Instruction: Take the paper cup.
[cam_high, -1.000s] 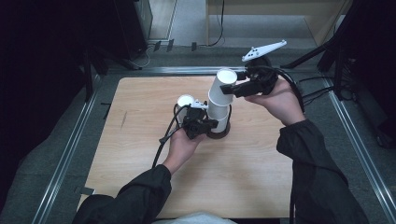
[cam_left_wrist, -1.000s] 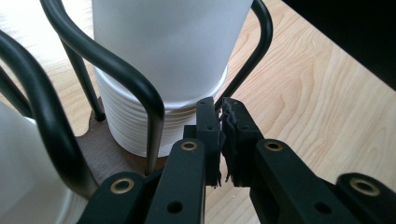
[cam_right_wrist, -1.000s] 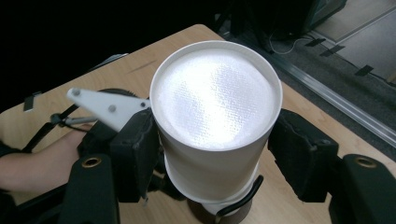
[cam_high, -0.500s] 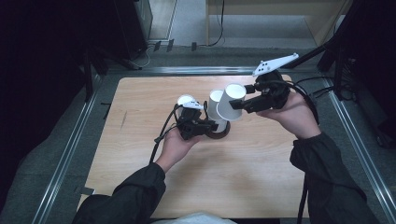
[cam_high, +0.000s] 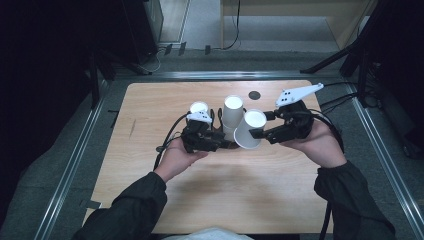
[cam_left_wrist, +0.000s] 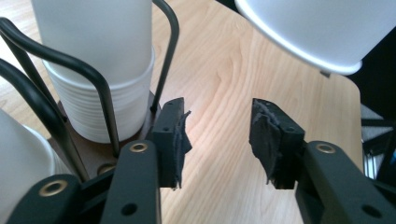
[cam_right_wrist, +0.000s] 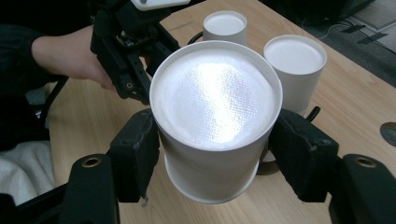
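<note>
Pale wood makes up the tabletop (cam_high: 150, 110), the largest thing in the high view, with grey floor and metal rails around it. Every place below is given from the wire cup holder (cam_high: 220, 142), a dark brown base with black wire loops that sits near the table's middle.

Two stacks of white paper cups stand upside down in the holder: a taller stack (cam_high: 232, 114) at its centre and a shorter one (cam_high: 199, 108) on its left side. In the left gripper view the taller stack (cam_left_wrist: 100, 70) stands inside the wire loops (cam_left_wrist: 70, 79), its ribbed rims piled just above the base.

One single white paper cup (cam_high: 249, 130) is off the holder, just to its right and tilted, bottom uppermost. The right gripper (cam_high: 260, 134) clamps it: in the right gripper view both black pads press the cup's (cam_right_wrist: 217, 112) sides.

At the holder's left front edge is the left gripper (cam_high: 220, 141). Its jaws have just been opening and now stand apart with bare wood between the pads (cam_left_wrist: 175, 135); one pad sits close beside the holder's base, though contact cannot be told.

A small dark round mark (cam_high: 254, 95) lies on the table beyond the holder, well apart.
</note>
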